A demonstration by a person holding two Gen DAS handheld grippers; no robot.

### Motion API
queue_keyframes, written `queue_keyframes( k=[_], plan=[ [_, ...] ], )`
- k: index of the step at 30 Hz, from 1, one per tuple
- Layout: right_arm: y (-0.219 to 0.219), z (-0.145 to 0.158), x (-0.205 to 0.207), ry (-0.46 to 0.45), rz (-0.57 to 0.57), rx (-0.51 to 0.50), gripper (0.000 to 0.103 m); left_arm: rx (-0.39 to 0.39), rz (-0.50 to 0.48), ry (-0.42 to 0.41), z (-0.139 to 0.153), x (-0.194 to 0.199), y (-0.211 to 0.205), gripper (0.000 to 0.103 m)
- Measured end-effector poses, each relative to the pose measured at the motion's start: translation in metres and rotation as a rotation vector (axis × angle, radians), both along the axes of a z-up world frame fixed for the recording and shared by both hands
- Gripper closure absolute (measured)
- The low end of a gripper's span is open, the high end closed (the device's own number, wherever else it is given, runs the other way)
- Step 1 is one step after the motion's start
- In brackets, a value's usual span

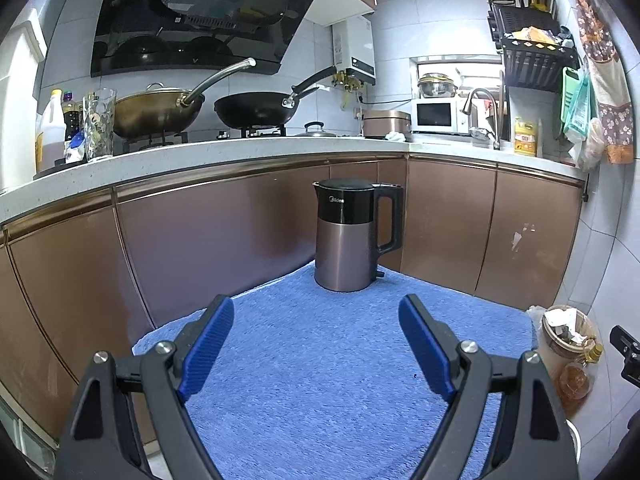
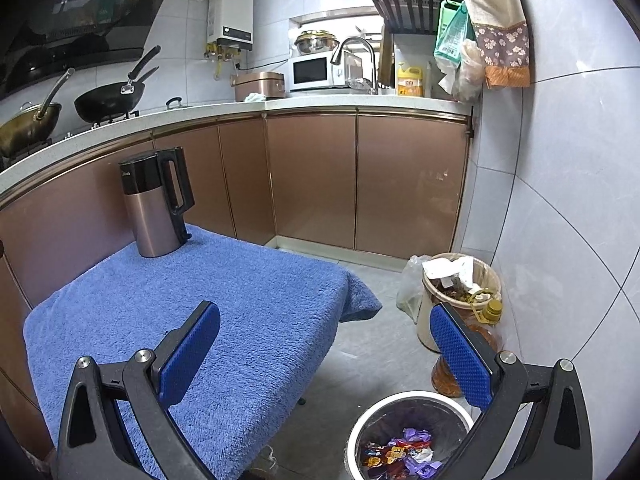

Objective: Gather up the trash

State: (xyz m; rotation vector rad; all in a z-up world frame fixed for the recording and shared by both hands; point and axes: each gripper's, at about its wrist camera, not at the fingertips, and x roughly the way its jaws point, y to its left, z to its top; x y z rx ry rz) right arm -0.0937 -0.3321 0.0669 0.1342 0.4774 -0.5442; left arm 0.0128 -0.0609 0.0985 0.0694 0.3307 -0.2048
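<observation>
A small white-rimmed trash bin (image 2: pixel 354 430) stands on the floor at the lower right, holding several colourful wrappers (image 2: pixel 400 454). My right gripper (image 2: pixel 324 344) is open and empty, hovering above the table's right edge and the bin. My left gripper (image 1: pixel 316 332) is open and empty over the blue towel-covered table (image 1: pixel 320 360). A copper and black electric kettle (image 1: pixel 350 236) stands at the table's far edge; it also shows in the right wrist view (image 2: pixel 154 208). No loose trash shows on the towel.
A full brown bin (image 2: pixel 460 280) with paper scraps stands by the wall, an oil bottle (image 2: pixel 486 322) beside it. Brown cabinets and a counter with woks (image 1: pixel 256 110), microwave (image 1: pixel 438 116) and sink tap wrap around behind the table.
</observation>
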Motion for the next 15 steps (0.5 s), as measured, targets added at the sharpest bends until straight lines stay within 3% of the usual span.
queue_keyframes(
  k=[15],
  plan=[
    [0.002,0.009,-0.018,-0.034,-0.008,-0.019,0.000,0.011,-0.016,-0.030,0.010,-0.019,-0.005,0.019]
  ],
)
